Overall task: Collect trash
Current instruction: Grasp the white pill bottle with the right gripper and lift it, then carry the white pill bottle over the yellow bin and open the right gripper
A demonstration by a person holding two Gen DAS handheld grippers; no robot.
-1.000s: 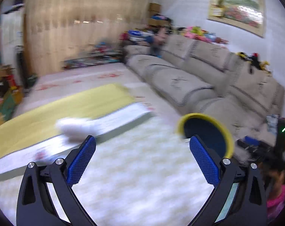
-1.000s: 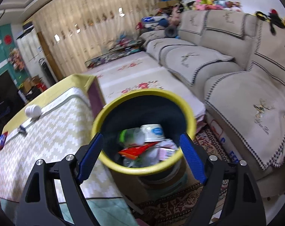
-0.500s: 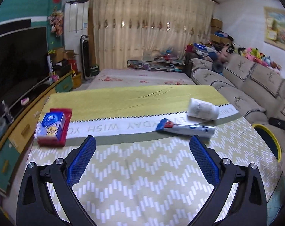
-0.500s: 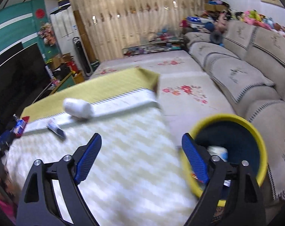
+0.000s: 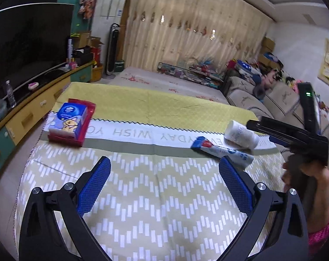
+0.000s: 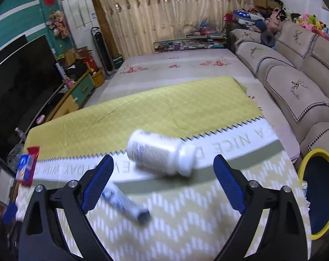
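A white plastic bottle (image 6: 162,152) lies on its side on the table's cloth, just ahead of my open, empty right gripper (image 6: 162,178). It also shows in the left wrist view (image 5: 240,133), at the far right. A blue and white tube (image 6: 125,202) lies near my right gripper's left finger, and shows in the left wrist view (image 5: 223,151). A blue box on a red pack (image 5: 70,121) lies at the table's far left. The yellow-rimmed trash bin (image 6: 318,193) stands off the table's right edge. My left gripper (image 5: 164,184) is open and empty over the near cloth.
The table (image 5: 164,213) has a yellow and white zigzag cloth. A beige sofa (image 6: 294,82) runs along the right. A TV and low cabinet (image 5: 29,69) stand on the left. The right gripper's body (image 5: 294,134) and the hand holding it show at the right.
Both grippers have swung left from the bin to the table. The right gripper has come close to the white bottle. Both stayed open.
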